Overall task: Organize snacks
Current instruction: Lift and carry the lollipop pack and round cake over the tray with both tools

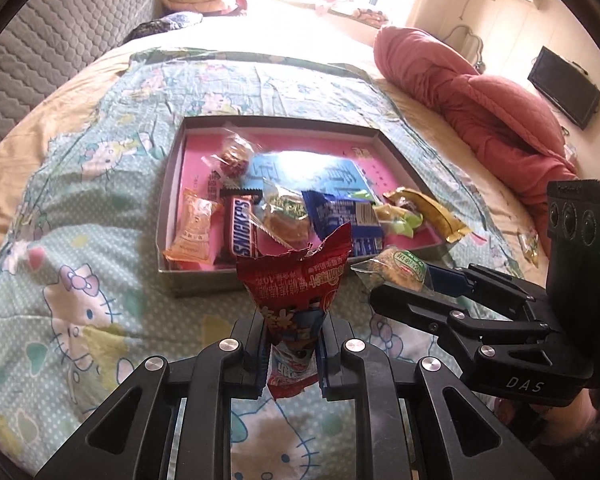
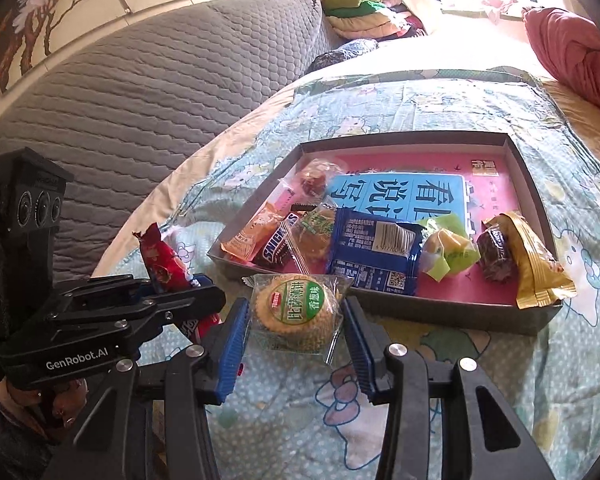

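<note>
My left gripper (image 1: 290, 344) is shut on a red snack packet (image 1: 296, 280), held upright just in front of the shallow box (image 1: 172, 184); the packet also shows in the right wrist view (image 2: 162, 260). My right gripper (image 2: 296, 320) is shut on a clear-wrapped round biscuit with a green label (image 2: 298, 310), close to the box's near wall (image 2: 440, 314); the biscuit also shows in the left wrist view (image 1: 400, 270). The box holds several snacks: a Snickers bar (image 1: 242, 228), an orange packet (image 1: 194, 226), a blue packet (image 2: 372, 250) and a gold packet (image 2: 534, 260).
The box lies on a Hello Kitty sheet (image 1: 80, 208) on a bed. A red quilt (image 1: 480, 112) is bunched at the right. A grey padded headboard (image 2: 140, 92) stands behind. One small packet (image 1: 530, 246) lies loose on the bed at far right.
</note>
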